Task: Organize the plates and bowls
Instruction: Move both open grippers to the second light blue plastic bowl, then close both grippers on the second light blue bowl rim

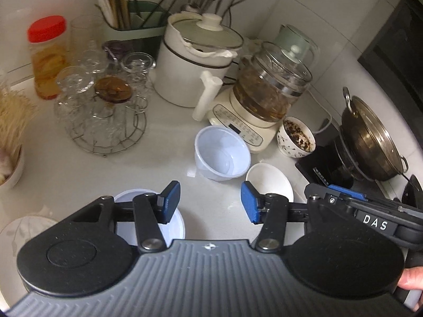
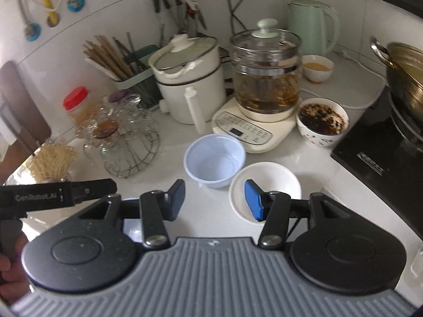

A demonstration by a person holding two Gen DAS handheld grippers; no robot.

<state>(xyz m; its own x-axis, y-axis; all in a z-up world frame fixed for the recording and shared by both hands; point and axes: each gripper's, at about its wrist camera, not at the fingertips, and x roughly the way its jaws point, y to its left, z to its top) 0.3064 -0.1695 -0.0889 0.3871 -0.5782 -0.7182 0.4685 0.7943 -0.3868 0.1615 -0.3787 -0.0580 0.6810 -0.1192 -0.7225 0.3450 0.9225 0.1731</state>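
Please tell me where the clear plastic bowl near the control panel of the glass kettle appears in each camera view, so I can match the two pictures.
Left wrist view: the clear plastic bowl lies centre, slightly right, above the open fingers.
Right wrist view: the same bowl lies centre, just left of the white bowl.
Shared landmark: the glass kettle behind it.
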